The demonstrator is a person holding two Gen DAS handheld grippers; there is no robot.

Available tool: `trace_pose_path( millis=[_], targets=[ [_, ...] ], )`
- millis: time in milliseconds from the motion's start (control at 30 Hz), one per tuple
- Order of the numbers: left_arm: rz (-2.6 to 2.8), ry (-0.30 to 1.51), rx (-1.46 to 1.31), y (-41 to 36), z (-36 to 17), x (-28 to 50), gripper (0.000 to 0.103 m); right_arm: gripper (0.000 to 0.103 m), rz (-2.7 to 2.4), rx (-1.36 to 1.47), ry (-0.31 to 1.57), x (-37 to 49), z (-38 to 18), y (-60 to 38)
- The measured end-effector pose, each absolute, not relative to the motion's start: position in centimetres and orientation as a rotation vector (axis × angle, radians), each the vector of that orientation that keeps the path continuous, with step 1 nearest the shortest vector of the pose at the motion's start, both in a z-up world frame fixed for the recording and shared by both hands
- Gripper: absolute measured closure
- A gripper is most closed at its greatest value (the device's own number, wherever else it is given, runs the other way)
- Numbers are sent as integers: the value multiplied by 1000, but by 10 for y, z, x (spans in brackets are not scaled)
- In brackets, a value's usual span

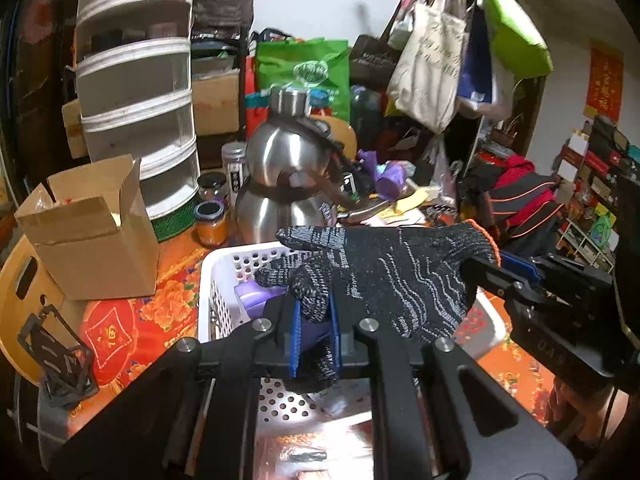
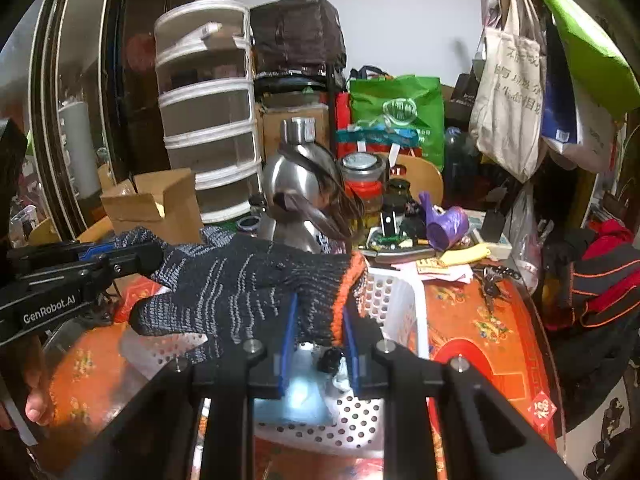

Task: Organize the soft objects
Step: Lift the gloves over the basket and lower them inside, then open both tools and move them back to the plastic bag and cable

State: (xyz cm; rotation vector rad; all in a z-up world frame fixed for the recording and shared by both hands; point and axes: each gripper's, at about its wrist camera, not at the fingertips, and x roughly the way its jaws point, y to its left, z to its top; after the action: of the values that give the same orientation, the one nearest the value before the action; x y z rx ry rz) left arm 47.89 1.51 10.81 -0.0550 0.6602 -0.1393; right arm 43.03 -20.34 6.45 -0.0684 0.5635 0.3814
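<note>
A black-and-grey knit glove [image 1: 384, 272] with an orange cuff is stretched flat above a white perforated basket [image 1: 224, 276]. My left gripper [image 1: 314, 320] is shut on the glove's finger end. My right gripper [image 2: 318, 328] is shut on the cuff end [image 2: 348, 284]; it shows at the right of the left wrist view [image 1: 516, 276]. The left gripper shows at the left of the right wrist view [image 2: 120, 260]. The glove [image 2: 248, 280] spans between them over the basket [image 2: 400, 300]. A purple soft item [image 1: 256, 296] lies in the basket.
A steel gourd-shaped flask [image 1: 288, 172] stands behind the basket, with jars [image 1: 210, 224] and a cardboard box [image 1: 92, 232] to its left. A purple object [image 2: 446, 224] and papers lie on the red patterned tablecloth [image 2: 480, 320]. Tote bags [image 2: 512, 100] hang at right.
</note>
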Motion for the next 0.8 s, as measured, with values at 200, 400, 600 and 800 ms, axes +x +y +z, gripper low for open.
trace_pose_path(
  millis=[200, 400, 600, 800],
  targets=[
    [-102, 697, -45, 16, 79, 500, 93, 84, 398, -78, 581, 448, 42, -198],
    [-91, 718, -29, 14, 64, 512, 92, 84, 388, -96, 595, 458, 29, -199],
    [-78, 738, -15, 9, 50, 519, 92, 83, 389, -99, 611, 464, 18, -201],
    [-44, 756, -8, 9, 39, 523, 59, 64, 387, -96, 634, 467, 14, -202]
  ],
)
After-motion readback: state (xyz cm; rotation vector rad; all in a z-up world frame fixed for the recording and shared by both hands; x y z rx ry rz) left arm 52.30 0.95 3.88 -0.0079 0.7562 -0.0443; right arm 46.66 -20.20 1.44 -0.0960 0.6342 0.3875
